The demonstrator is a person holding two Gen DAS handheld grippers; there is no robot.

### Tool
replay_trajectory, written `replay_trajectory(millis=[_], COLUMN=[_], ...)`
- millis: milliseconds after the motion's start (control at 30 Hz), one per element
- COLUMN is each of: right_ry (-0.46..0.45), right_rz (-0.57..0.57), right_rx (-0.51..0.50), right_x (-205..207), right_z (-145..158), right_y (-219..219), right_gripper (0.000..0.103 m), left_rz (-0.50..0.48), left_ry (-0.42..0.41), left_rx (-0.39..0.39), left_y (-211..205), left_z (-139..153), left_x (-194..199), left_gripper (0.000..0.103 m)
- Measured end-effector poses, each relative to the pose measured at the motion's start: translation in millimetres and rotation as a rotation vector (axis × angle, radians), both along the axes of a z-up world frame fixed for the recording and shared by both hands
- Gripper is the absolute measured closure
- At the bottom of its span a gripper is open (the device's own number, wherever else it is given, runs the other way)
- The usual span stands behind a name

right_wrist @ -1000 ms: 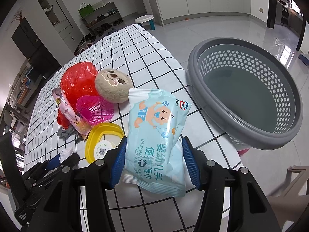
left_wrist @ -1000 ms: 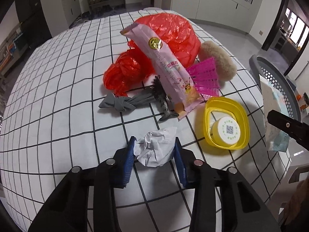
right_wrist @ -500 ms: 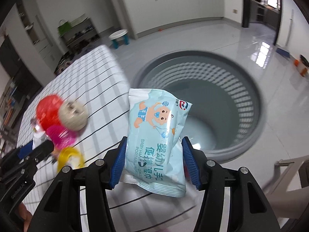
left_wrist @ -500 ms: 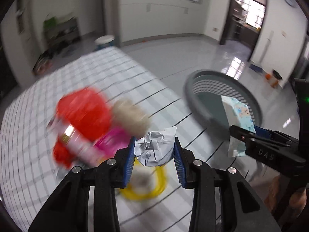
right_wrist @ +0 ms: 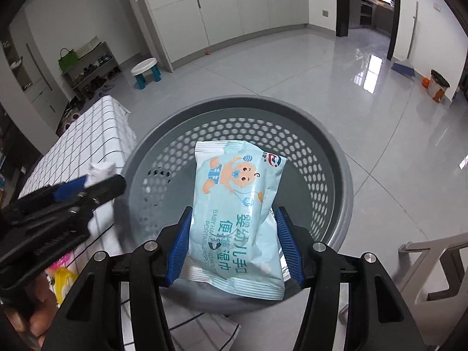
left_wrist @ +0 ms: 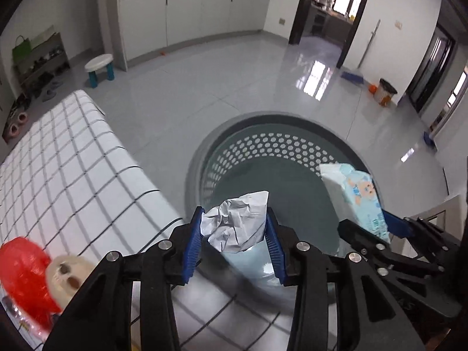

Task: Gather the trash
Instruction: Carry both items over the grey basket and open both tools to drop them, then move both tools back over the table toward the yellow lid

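Held over the grey basket (right_wrist: pixel 336 152) at frame centre, ready for dropping: crumpled paper (left_wrist: pixel 237 225) in the left gripper's (left_wrist: pixel 234 234) jaws, just easing apart yet touching it; wipes pack (right_wrist: pixel 237 204) clenched in the right gripper's (right_wrist: pixel 234 239) jaws.

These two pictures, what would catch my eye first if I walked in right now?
Probably the big grey perforated basket on the floor beside the checked tablecloth. Above it, the right gripper clamps a pale blue baby-wipes pack, and the left gripper holds a crumpled paper ball, its jaws having just opened slightly.

Left claw (left_wrist: pixel 234 244) angled downward, jaws just opening slightly, right claw (right_wrist: pixel 234 244) angled downward, clamped
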State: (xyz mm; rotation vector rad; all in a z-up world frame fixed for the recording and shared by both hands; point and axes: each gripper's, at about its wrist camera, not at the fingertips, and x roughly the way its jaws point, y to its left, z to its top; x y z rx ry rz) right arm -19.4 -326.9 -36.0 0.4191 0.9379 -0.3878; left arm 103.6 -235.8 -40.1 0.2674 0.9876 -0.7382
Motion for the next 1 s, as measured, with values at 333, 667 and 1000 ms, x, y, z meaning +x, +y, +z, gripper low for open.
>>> replay_trajectory(millis=[333,667,1000], right_ry=[-0.014,-0.038,-0.046], right_rz=[-0.046,-0.066,-0.062], right_rx=[-0.016,-0.020,0.008], right_x=[1,-7,-15], right_z=[0,2,0], right_y=[-17,-20,-16], right_gripper=[0.038,0.034,0.034], left_rz=[-0.001,0.019,0.077], left_ry=[-0.011,-0.028,-0.037], left_rx=[-0.022,-0.021,-0.014], left_y=[-8,-3,27], left_z=[3,11,8], left_x=[-3,-9,-21], left_gripper=[0.026,0.023,0.023])
